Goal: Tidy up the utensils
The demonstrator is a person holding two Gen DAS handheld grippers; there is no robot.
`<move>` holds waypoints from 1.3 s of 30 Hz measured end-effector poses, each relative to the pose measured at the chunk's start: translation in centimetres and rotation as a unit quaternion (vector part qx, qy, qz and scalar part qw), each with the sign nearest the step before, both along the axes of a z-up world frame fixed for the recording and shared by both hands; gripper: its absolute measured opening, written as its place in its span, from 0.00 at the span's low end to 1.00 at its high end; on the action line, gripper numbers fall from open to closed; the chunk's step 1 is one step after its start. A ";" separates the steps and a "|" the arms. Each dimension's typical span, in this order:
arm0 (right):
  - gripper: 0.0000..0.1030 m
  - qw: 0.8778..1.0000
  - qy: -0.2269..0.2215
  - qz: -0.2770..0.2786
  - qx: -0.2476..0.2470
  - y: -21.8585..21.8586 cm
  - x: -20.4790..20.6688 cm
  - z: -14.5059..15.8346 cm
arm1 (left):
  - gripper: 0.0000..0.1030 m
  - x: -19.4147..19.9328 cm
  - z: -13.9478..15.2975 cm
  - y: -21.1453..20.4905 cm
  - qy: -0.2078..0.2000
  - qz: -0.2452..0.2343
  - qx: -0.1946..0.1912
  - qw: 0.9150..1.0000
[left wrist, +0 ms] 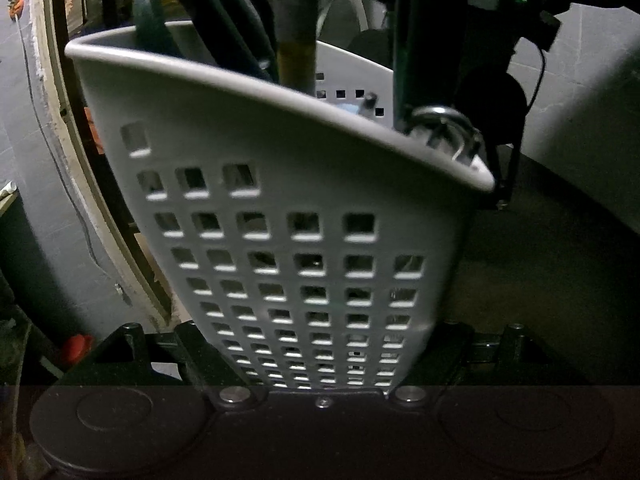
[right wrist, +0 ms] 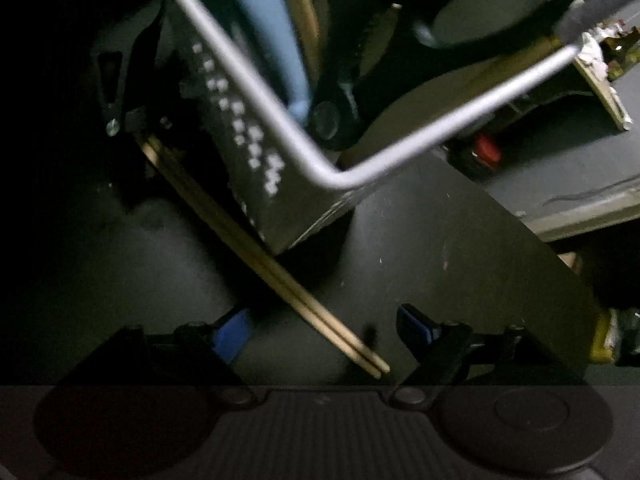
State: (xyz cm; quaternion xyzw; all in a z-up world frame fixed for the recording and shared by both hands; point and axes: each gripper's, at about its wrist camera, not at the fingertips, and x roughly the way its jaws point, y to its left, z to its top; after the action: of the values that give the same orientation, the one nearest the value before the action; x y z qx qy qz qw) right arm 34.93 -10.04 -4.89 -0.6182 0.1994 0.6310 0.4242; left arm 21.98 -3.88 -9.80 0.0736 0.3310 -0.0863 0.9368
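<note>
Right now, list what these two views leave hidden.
- Scissors blades: left wrist view, behind the basket wall.
- Metal utensil: same view, only its looped end clears the rim, blurred.
- Chopsticks: right wrist view, far ends lost in shadow beside the basket.

Grey basket [left wrist: 280, 184] with square-hole grid — dark teal scissor handles [left wrist: 200, 20], pale tan chopsticks [right wrist: 280, 276].

The left wrist camera looked along its fingers [left wrist: 192, 344], pressed close against the perforated caddy [left wrist: 280, 220], facing slightly downward. The right wrist camera looked steeply down over the dark desk [right wrist: 460, 248] from above. Both views shared that caddy [right wrist: 256, 132], near in each.
</note>
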 end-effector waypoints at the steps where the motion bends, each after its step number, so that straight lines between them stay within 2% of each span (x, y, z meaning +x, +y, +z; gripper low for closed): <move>1: 0.70 1.000 0.008 0.005 -0.004 0.1 0.3 0.1 | 0.80 0.0 0.0 -0.1 0.000 0.002 0.000 1.000; 2: 0.66 1.000 0.018 0.010 -0.008 0.4 0.5 0.0 | 0.80 0.0 0.0 -0.3 0.001 0.004 0.001 1.000; 4: 0.54 0.999 0.036 0.012 -0.020 0.7 0.6 -0.4 | 0.81 0.0 0.2 -0.6 0.000 0.007 0.003 1.000; 7: 0.46 0.997 0.075 -0.004 -0.034 1.0 1.5 -0.7 | 0.81 0.0 0.2 -0.9 0.000 0.014 0.003 1.000; 9: 0.30 0.995 0.088 -0.012 -0.039 0.8 1.7 -0.6 | 0.81 0.0 0.2 -1.1 -0.001 0.016 0.002 1.000; 10: 0.25 0.995 0.093 -0.022 -0.042 0.9 2.0 -0.6 | 0.81 0.0 0.2 -1.1 -0.002 0.017 0.002 1.000; 14: 0.23 0.991 0.103 -0.079 -0.041 -1.9 1.7 -0.4 | 0.80 -0.2 0.2 -1.2 -0.004 0.018 -0.001 1.000; 16: 0.23 0.986 0.105 -0.126 -0.033 -3.5 1.5 -0.4 | 0.80 -0.3 0.1 -1.1 -0.006 0.016 -0.002 1.000; 18: 0.23 0.977 0.107 -0.183 -0.020 -5.3 1.2 -0.4 | 0.80 -0.3 0.1 -1.1 -0.007 0.013 -0.004 1.000; 20: 0.23 0.961 0.111 -0.252 -0.005 -7.9 1.0 -0.3 | 0.80 -0.4 0.0 -1.1 -0.007 0.009 -0.007 1.000; 23: 0.23 0.926 0.114 -0.359 0.019 -11.5 -0.1 -0.4 | 0.79 -0.2 -0.3 -0.2 -0.008 0.004 -0.013 1.000; 26: 0.22 0.879 0.114 -0.460 0.041 -15.4 -1.7 -0.5 | 0.79 0.0 -0.5 0.3 -0.007 -0.006 -0.015 1.000; 31: 0.18 0.791 0.133 -0.591 0.083 -19.7 -5.1 -0.5 | 0.79 0.2 -0.8 1.1 -0.004 -0.024 -0.011 1.000; 34: 0.18 0.734 0.135 -0.656 0.112 -20.3 -7.4 -0.1 | 0.79 0.4 -1.0 1.3 -0.002 -0.032 -0.010 0.999; 37: 0.18 0.683 0.136 -0.706 0.133 -20.0 -8.8 -0.2 | 0.79 0.5 -1.3 1.8 -0.001 -0.039 -0.008 0.999; 39: 0.18 0.653 0.142 -0.730 0.143 -19.9 -9.7 -0.4 | 0.79 0.5 -1.3 2.3 -0.001 -0.041 -0.008 0.999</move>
State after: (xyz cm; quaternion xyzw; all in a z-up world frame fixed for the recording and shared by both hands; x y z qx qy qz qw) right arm 25.19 -29.90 -5.30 -0.1082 0.5514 0.2184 0.7978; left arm 22.52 -1.61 -11.11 0.0798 0.3257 -0.1277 0.9334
